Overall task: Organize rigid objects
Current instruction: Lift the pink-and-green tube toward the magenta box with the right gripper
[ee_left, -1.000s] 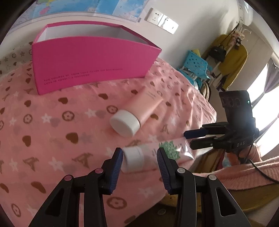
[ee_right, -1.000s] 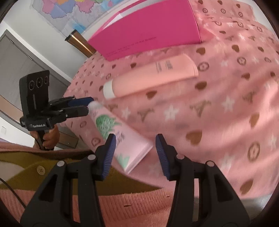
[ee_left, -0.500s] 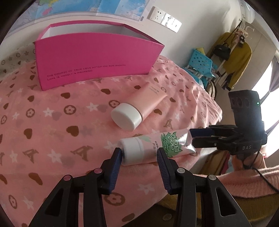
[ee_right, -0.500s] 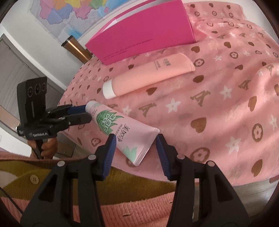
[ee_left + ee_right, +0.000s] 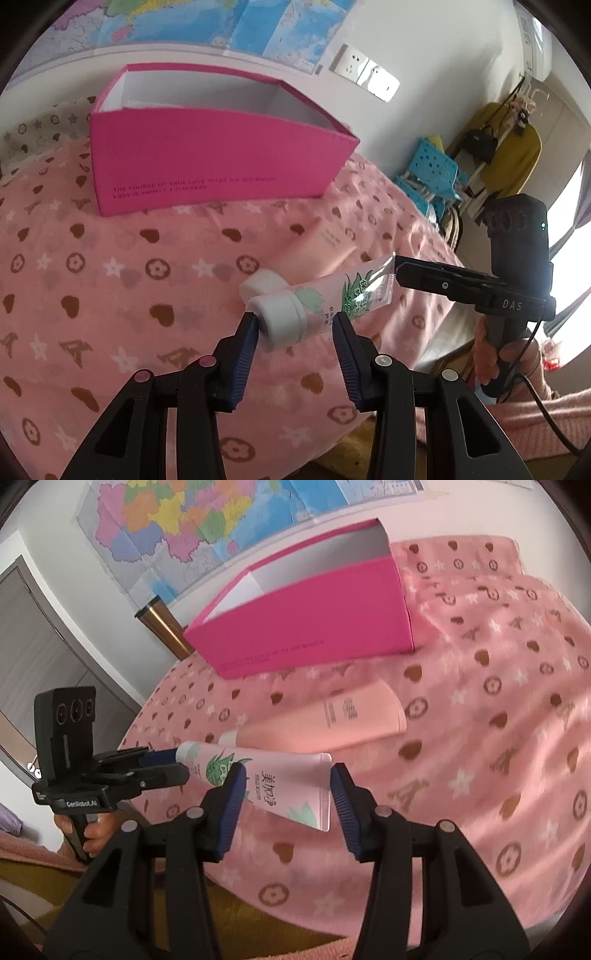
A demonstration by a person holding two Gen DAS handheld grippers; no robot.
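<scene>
A pale pink tube with a green aloe print and a white cap [image 5: 325, 301] [image 5: 266, 779] hangs in the air between both grippers, above the pink cloth. My left gripper [image 5: 293, 345] has its jaws around the cap end, one pad touching it. My right gripper [image 5: 286, 797] has its jaws around the flat crimped end. Neither pair looks fully closed on it. A larger peach tube [image 5: 332, 720] [image 5: 325, 243] lies on the cloth behind it. An open magenta box [image 5: 218, 166] [image 5: 310, 627] stands further back.
The table wears a pink cloth with hearts and stars [image 5: 110, 280] and drops off at its round front edge. A brown metal flask [image 5: 162, 627] stands left of the box. Blue chairs [image 5: 432, 177] and a coat rack stand in the room's far corner.
The aloe tube has come up off the cloth and now hangs between the two grippers. Both grippers rose with it, and the box looks closer.
</scene>
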